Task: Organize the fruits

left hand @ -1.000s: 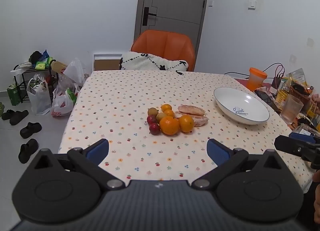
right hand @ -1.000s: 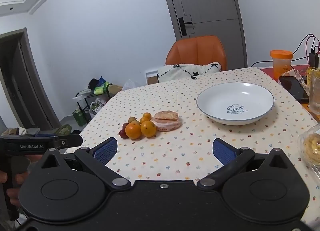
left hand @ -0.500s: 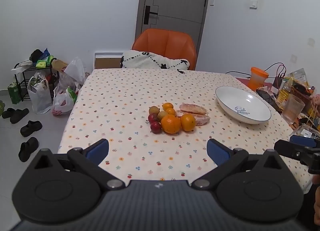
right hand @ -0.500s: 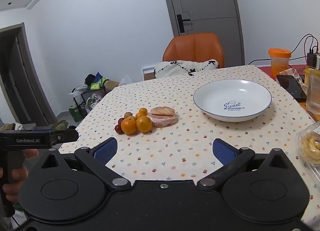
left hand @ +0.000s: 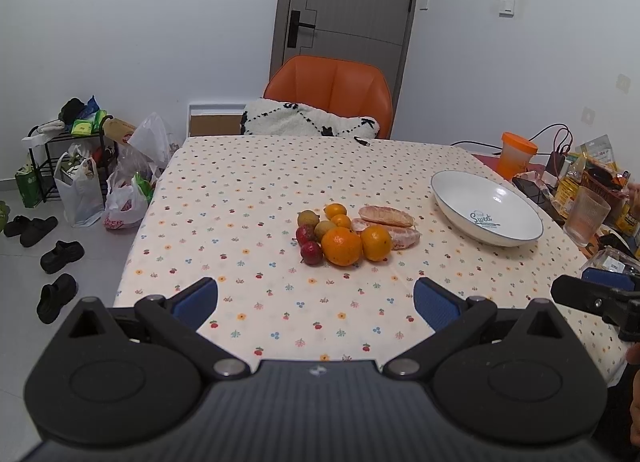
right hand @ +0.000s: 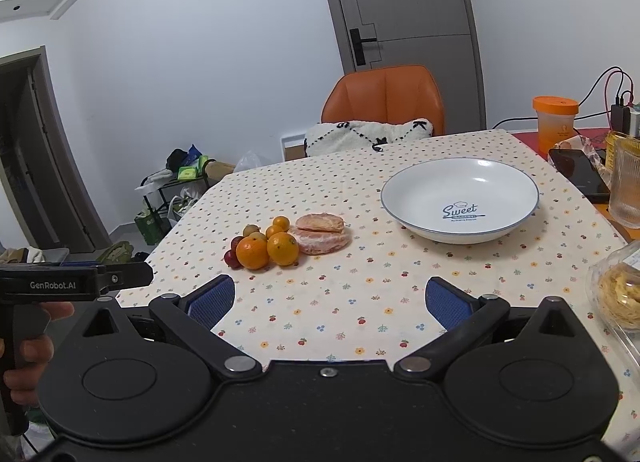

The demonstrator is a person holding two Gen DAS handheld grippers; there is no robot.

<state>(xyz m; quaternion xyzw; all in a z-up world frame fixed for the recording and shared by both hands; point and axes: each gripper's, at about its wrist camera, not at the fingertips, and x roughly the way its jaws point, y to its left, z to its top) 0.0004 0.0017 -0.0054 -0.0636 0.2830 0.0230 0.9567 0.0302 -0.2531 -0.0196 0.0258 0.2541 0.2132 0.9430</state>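
Observation:
A pile of fruit sits mid-table on the dotted cloth: two big oranges (left hand: 341,246) (right hand: 252,253), small oranges (left hand: 335,210), dark red fruits (left hand: 311,252), brownish round fruits (left hand: 308,218) and peeled pinkish citrus segments (left hand: 386,216) (right hand: 320,238). An empty white plate (left hand: 486,206) (right hand: 460,200) marked "Sweet" lies to the right of the pile. My left gripper (left hand: 316,298) hovers open over the near table edge, short of the fruit. My right gripper (right hand: 328,298) is open too, nothing between its fingers, with fruit ahead left and plate ahead right.
An orange chair (left hand: 332,96) with a white cushion stands at the far side. At the right edge are a glass (right hand: 626,182), an orange cup (right hand: 554,124), a phone (right hand: 580,174), cables and a clear food box (right hand: 618,294). Bags, a rack and shoes (left hand: 60,254) lie on the floor at left.
Both grippers have drifted slightly toward the table, so the fruit and plate sit a little nearer and lower in view. Both stay open. No fruit has moved.

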